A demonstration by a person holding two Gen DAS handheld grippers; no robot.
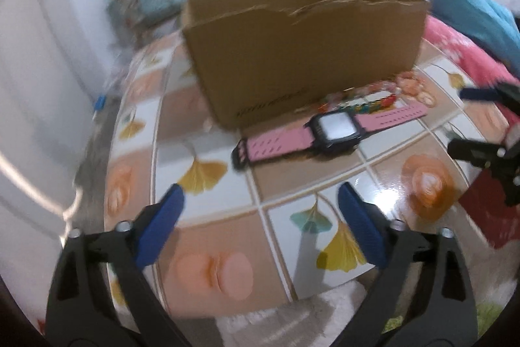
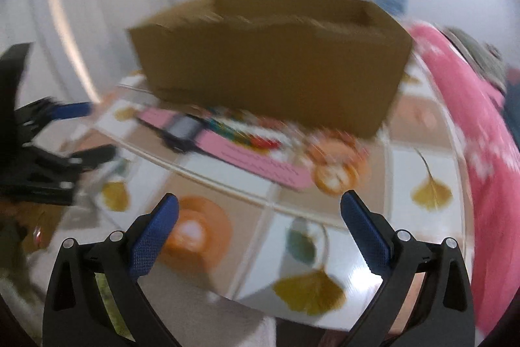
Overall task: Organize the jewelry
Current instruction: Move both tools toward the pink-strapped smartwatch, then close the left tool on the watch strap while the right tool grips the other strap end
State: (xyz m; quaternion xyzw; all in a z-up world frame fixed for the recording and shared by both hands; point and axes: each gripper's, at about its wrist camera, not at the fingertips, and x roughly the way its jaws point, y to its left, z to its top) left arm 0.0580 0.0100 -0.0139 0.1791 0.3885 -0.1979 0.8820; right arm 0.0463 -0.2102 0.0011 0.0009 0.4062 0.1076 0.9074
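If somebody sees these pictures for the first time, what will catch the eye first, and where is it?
The open cardboard box stands at the back of the leaf-patterned tabletop. In front of it lies a pink-strapped watch with a dark case, flat on the table, and a colourful beaded bracelet lies between watch and box.

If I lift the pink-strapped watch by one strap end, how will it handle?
The pink-strapped watch with the dark square case lies flat with both straps spread, so the straps are probably flexible and would droop. The case looks like the heaviest part, so it may swing. On the glossy tiled tabletop it would likely slide if nudged.
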